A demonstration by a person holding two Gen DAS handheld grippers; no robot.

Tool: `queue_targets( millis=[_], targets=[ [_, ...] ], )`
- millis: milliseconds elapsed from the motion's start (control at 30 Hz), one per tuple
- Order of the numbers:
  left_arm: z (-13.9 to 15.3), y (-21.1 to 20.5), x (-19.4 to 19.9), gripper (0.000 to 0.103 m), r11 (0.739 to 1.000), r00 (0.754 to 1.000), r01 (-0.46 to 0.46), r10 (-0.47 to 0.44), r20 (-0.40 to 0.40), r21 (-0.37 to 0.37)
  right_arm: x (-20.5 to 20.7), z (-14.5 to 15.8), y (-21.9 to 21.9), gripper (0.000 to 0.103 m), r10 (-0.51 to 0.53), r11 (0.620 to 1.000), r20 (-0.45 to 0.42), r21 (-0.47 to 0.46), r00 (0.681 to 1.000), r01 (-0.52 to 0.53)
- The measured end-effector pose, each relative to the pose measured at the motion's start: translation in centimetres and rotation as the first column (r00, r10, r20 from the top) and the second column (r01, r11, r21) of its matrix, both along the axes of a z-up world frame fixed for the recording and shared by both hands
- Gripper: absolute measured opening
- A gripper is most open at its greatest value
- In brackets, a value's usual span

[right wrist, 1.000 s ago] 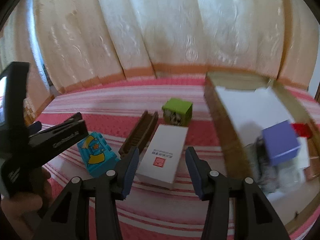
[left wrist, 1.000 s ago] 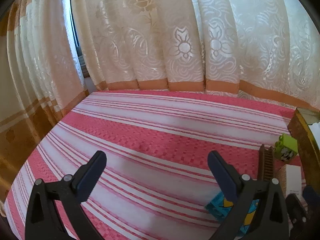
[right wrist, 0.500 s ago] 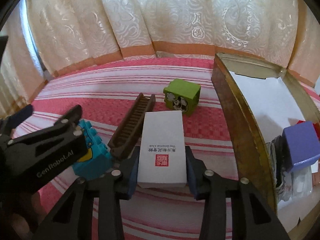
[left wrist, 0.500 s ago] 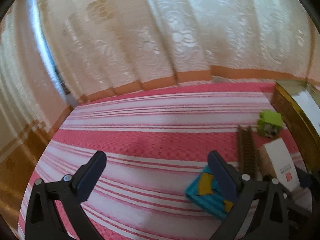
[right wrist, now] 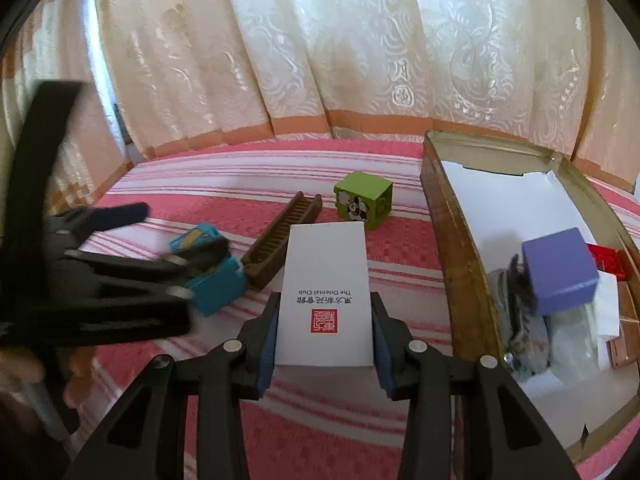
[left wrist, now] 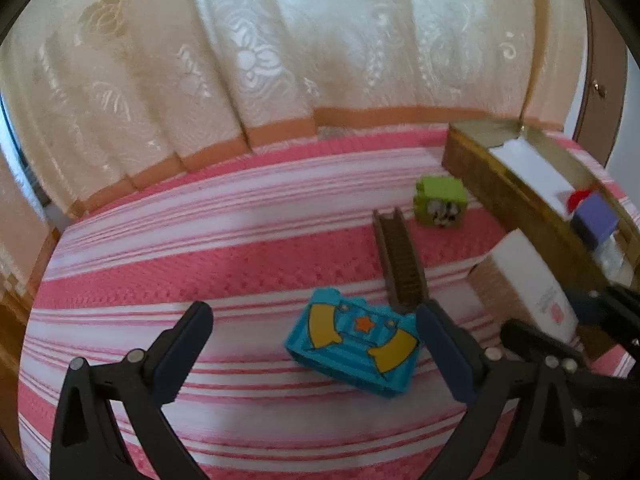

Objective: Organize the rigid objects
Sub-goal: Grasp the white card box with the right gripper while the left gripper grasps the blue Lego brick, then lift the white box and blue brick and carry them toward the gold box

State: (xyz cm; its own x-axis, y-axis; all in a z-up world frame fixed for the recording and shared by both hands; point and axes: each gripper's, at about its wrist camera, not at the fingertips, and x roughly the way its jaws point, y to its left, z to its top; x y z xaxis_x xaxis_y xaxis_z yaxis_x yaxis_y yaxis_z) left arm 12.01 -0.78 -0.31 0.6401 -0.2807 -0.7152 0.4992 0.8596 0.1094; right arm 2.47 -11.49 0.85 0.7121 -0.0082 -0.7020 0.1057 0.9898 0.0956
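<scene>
Striped pink bed, curtain behind. Your right gripper has just closed on the white box; next, lift it into the tin. Left gripper spread, empty, near the blue block.

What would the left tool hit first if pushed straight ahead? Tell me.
Most likely the blue toy block: it lies on the striped cloth just ahead, nearer the right-hand finger of the open left tool. Depth is uncertain, so it might touch cloth beside it first.
</scene>
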Motion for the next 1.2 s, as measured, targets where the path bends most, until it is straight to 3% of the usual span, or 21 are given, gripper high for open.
queue_targets(
  millis=[267,300,400,500,667,900,1033,1167,1200],
  targets=[
    [-2.3,-1.6,0.6,0.103,0.995,0.999,0.021,-0.015,-0.052,0.102,-0.7,0.4,-0.3,0.043,0.004,0.999,0.041,0.034,0.999,-0.005],
    [-2.3,-1.7,0.6,0.1,0.995,0.999,0.021,-0.017,-0.036,0.096,-0.6,0.4,-0.4,0.043,0.005,0.999,0.04,0.036,0.999,-0.006],
    [-2.1,-1.2,0.7,0.074,0.998,0.996,0.048,-0.046,-0.079,0.031,-0.7,0.4,-0.4,0.043,0.003,0.999,0.04,0.038,0.999,-0.005],
    [-2.1,-0.6,1.0,0.073,0.999,0.994,0.042,-0.042,-0.103,0.002,-0.7,0.4,-0.4,0.043,0.003,0.999,0.04,0.037,0.999,-0.005],
    [-1.8,-0.2,0.9,0.073,1.0,0.998,0.006,-0.004,-0.055,0.028,-1.0,0.6,-0.6,0.043,0.004,0.999,0.068,0.054,0.998,-0.008],
    [0.6,1.1,0.9,0.073,0.979,0.99,-0.136,0.141,0.02,-0.149,-2.1,3.0,-0.7,0.043,-0.021,0.999,0.243,-0.037,0.97,0.031],
    [0.3,-0.4,-0.1,0.073,0.98,0.991,-0.126,0.132,0.028,-0.155,-2.0,3.6,-1.0,0.043,-0.033,0.99,0.31,-0.12,0.95,0.074],
    [1.3,-1.2,-1.9,0.073,0.973,0.982,-0.116,0.142,0.123,-0.197,-2.2,3.9,-1.7,0.043,-0.051,0.984,0.337,-0.145,0.94,0.105],
    [1.4,-1.3,-2.1,0.068,0.973,0.978,-0.115,0.146,0.148,-0.199,-2.1,3.9,-1.9,0.043,-0.053,0.984,0.336,-0.145,0.941,0.107]
  ],
)
